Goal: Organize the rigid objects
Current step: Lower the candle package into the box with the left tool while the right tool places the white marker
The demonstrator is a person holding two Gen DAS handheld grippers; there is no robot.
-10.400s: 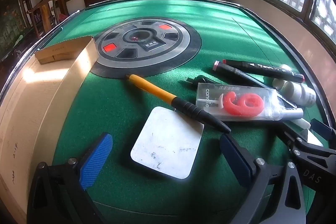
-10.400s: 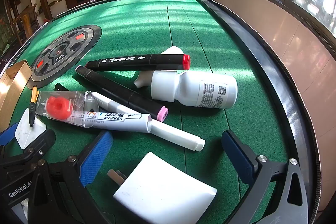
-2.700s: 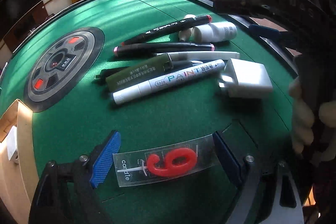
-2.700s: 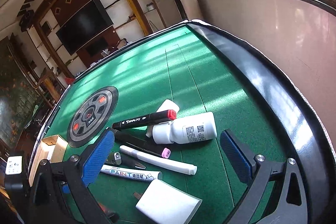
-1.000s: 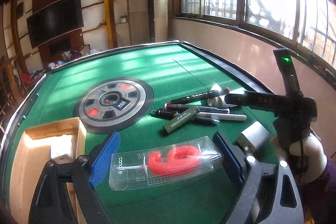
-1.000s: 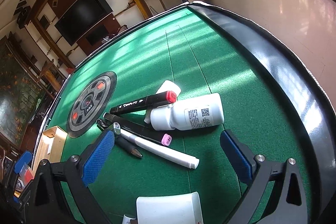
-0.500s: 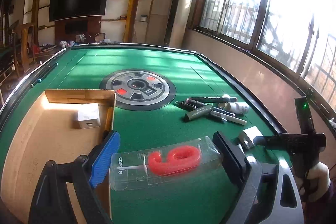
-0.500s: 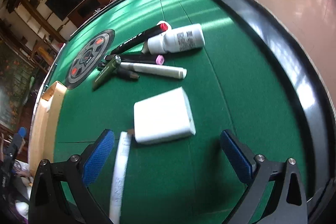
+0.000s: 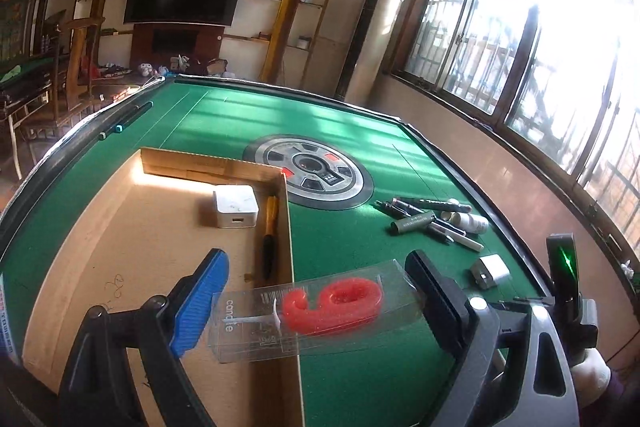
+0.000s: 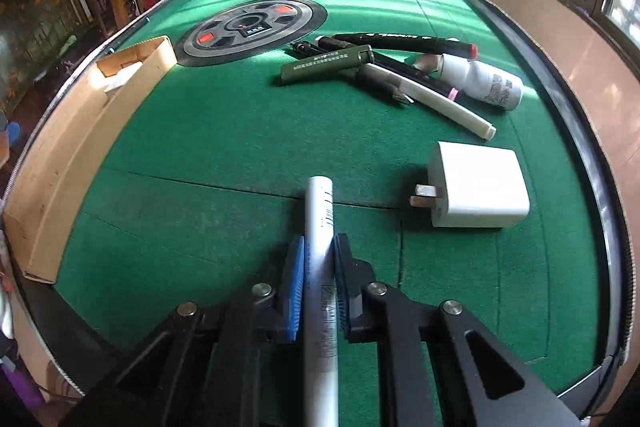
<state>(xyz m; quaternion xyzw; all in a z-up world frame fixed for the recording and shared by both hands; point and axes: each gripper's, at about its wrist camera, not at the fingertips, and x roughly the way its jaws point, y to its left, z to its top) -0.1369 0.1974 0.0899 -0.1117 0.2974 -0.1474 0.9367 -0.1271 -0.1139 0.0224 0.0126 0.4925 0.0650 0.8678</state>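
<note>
The blue-padded fingers (image 9: 200, 301) of the left gripper (image 9: 316, 307) stand wide apart yet press on the two ends of a clear plastic candle box with a red figure-nine candle inside (image 9: 316, 311), which spans the whole gap between them. The box hangs in the air above the right wall of the shallow brown cardboard tray (image 9: 286, 227) that lies along the left edge of the green felt table (image 10: 248, 131). Inside the tray a white square charger block (image 9: 235, 206) and a yellow-and-black pen (image 9: 270, 239) lie near its far right corner.

The right gripper (image 10: 316, 291) is nearly closed, its pads clamped on the barrel of a white paint marker (image 10: 318, 267) that points forward along the fingers, over the near middle of the table. Toward the right edge lie a white plug adapter (image 10: 476, 197) and, beyond it, a heap of pens, markers and a small white plastic bottle (image 10: 484, 83).

The step in hand looks to be carrying both held items to the tray. The next move probably calls for shifting the candle box leftward past the wall, lowering it onto bare tray floor, then opening the fingers; the marker would follow. The adapter and the heap remain to be collected, so the task seems under halfway done.
</note>
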